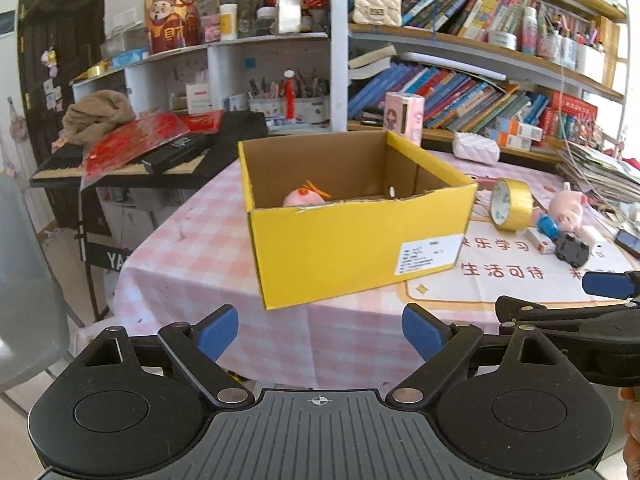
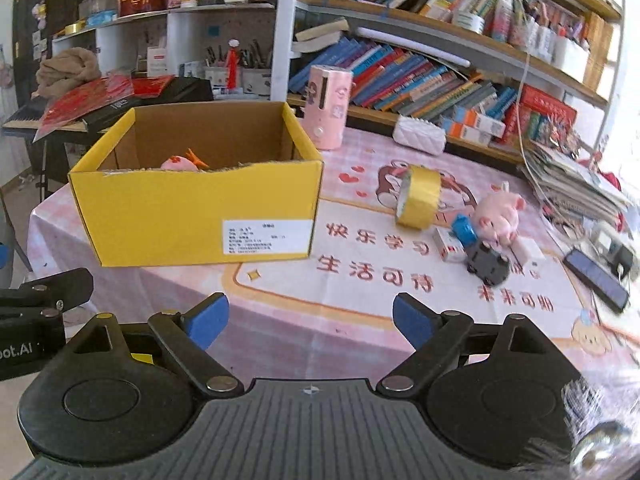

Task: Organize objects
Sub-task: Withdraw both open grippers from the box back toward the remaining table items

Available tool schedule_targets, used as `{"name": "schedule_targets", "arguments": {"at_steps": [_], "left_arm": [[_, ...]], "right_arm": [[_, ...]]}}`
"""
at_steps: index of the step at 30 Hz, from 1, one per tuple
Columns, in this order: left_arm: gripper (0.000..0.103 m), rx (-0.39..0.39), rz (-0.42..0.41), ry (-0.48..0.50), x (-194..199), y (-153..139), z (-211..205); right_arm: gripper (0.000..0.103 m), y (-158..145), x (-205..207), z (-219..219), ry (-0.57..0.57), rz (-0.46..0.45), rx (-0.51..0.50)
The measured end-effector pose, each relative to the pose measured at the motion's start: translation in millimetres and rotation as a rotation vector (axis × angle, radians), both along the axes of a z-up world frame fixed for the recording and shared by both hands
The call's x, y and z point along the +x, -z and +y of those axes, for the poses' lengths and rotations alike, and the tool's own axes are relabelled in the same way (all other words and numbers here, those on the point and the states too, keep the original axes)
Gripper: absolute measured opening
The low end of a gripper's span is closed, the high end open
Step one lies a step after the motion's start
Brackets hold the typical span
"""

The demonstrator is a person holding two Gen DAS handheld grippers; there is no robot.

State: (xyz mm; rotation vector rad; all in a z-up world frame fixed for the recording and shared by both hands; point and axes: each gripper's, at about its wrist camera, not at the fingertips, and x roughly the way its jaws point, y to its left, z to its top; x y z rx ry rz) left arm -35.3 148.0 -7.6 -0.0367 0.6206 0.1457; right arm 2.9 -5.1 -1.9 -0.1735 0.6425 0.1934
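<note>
We saw the left gripper (image 1: 320, 332) spread wide with nothing between its blue pads (image 1: 218, 332), hanging over the near edge of the table (image 1: 192, 264). The right gripper (image 2: 310, 322) was likewise wide apart and held nothing, also over the near part of the table. In the left wrist view the right gripper showed as a black arm with a blue tip at the right edge.

The yellow cardboard box (image 1: 352, 248) stood open on the pink checked tablecloth, left of the printed mat (image 2: 360, 272), with a white label (image 2: 267, 237) on its near wall. Inside it we made out a pink plush (image 1: 302, 197) with orange bits on top, low against the near wall; mostly hidden. A small white thing also showed inside near the box's right wall; too small to tell.

Right of the box, on the mat, the loose things lay in a cluster: a gold tape roll (image 2: 418, 197) standing on edge, nearest the box; a pink pig plush (image 2: 500, 216) further right; a small blue toy (image 2: 464, 230) just beside the pig; a small white box (image 2: 448, 245) touching or nearly touching the blue toy; a dark toy car (image 2: 486, 266) in front of them, closest to the grippers. All were well apart from both grippers.

Behind the box stood a pink cylinder container (image 2: 326, 106), and a white quilted pouch (image 2: 418, 135) lay near the bookshelf (image 2: 440, 80). A dark phone-like slab (image 2: 596, 280) lay at the table's right side, next to a pile of papers (image 2: 572, 188).
</note>
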Motion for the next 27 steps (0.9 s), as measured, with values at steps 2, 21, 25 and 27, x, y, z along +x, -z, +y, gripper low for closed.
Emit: {"name": "schedule_targets", "arguments": {"at_steps": [2,21,25,27], "left_arm": [[0.091,0.001,0.001,0.011,-2,0,-3],[0.092,0.000,-0.002,0.196,11,2,-58],[0.092,0.005,0.000,0.242,18,2,-75],[0.092,0.008,0.001,0.262,23,2,-83]], "right_arm": [[0.089,1,-2,-3,0.018,0.005,0.001],[0.089,5,-21,-62,0.179,0.026,-0.002],[0.089,6,-20,-81,0.226,0.031,0.002],[0.089,7,-19,-90,0.247,0.036,0.006]]}}
